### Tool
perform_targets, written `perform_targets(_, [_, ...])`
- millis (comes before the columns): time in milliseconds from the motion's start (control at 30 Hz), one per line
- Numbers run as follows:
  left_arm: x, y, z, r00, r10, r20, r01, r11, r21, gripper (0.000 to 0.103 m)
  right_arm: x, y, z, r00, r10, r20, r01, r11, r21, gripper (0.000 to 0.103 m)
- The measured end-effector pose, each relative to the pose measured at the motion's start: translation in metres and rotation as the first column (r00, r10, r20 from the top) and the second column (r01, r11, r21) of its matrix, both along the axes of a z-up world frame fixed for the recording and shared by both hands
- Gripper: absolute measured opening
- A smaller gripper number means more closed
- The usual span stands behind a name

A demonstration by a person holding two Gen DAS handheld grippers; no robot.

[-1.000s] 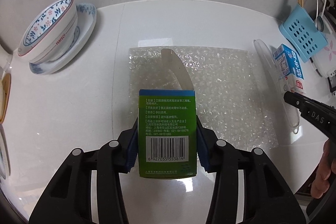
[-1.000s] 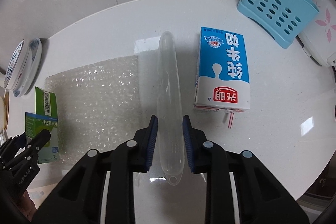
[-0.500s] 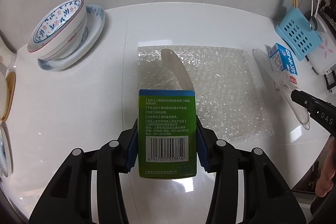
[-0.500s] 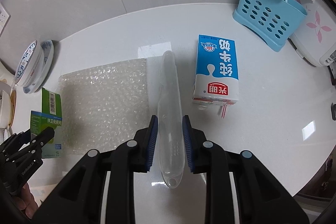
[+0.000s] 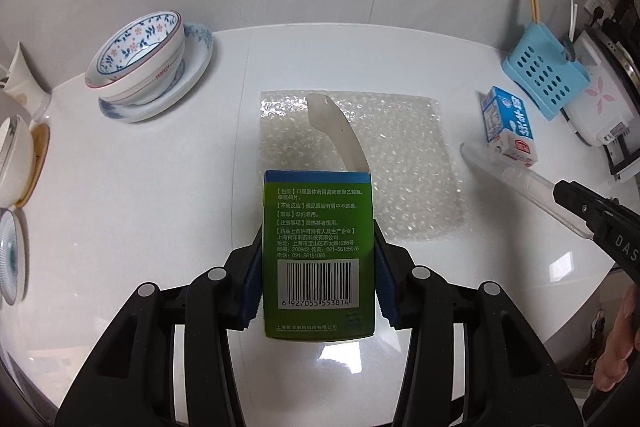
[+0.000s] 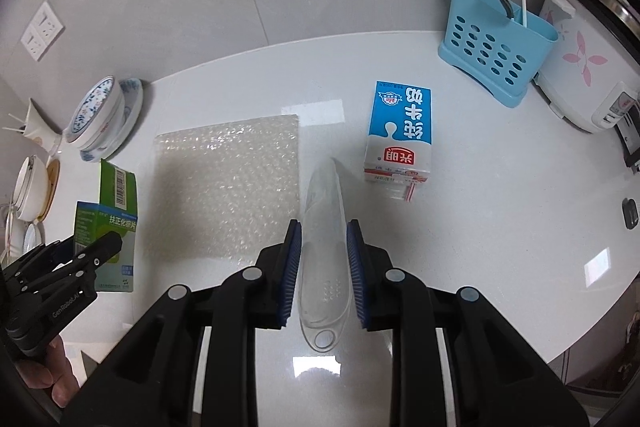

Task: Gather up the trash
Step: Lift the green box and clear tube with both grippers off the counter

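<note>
- A green medicine box (image 5: 319, 255), top flap open, was clamped between the blue pads of the left gripper (image 5: 319, 267), held above the white countertop (image 5: 140, 195).
- A clear plastic tray (image 6: 325, 259), long and narrow, was pinched in the jaws of the right gripper (image 6: 323, 267).
- A sheet of bubble wrap (image 5: 400, 163) lay flat on the counter between the two grippers.
- A blue-and-white milk carton (image 6: 400, 131) lay on its side near the tray's far end.
- A blue utensil caddy (image 6: 494, 55) stood further back, beside a rice cooker (image 6: 584, 67).
- A floral bowl (image 5: 138, 55) sat tilted on a plate (image 5: 192, 67) at the far left.
</note>
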State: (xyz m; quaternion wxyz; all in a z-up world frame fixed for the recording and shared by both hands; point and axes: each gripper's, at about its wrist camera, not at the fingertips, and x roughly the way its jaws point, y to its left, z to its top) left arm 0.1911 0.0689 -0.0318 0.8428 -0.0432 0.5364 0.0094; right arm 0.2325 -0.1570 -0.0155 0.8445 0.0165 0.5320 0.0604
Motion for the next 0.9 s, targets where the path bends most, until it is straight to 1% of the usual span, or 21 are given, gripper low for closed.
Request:
perform_targets(300, [-0.045, -0.028, 0.010, 1.000, 0.015, 0.006, -0.015, 0.999, -0.037, 0.045, -0.044, -0.018, 0.020, 0.998, 0.040, 0.038, -0.040, 0.999, 0.009, 0.022])
perform_targets(400, [-0.058, -0.034, 0.011, 1.000, 0.021, 0.003, -0.021, 0.998, -0.067, 0.045, -0.058, -0.024, 0.024, 0.998, 0.043, 0.054, -0.044, 0.999, 0.004, 0.022])
perform_targets(500, [-0.071, -0.041, 0.009, 1.000, 0.022, 0.002, -0.022, 0.998, -0.067, 0.045, -0.072, -0.031, 0.027, 0.997, 0.048, 0.068, -0.049, 0.999, 0.000, 0.022])
perform_targets(733, [-0.094, -0.056, 0.006, 1.000, 0.012, 0.003, -0.011, 0.997, -0.070, 0.045, -0.097, -0.045, 0.028, 0.995, 0.055, 0.079, -0.056, 0.998, 0.003, 0.022])
perform_targets(900, [-0.108, -0.063, 0.004, 1.000, 0.001, 0.004, -0.001, 0.997, -0.081, 0.045, -0.114, -0.055, 0.023, 0.995, 0.060, 0.076, -0.061, 0.998, 0.003, 0.022])
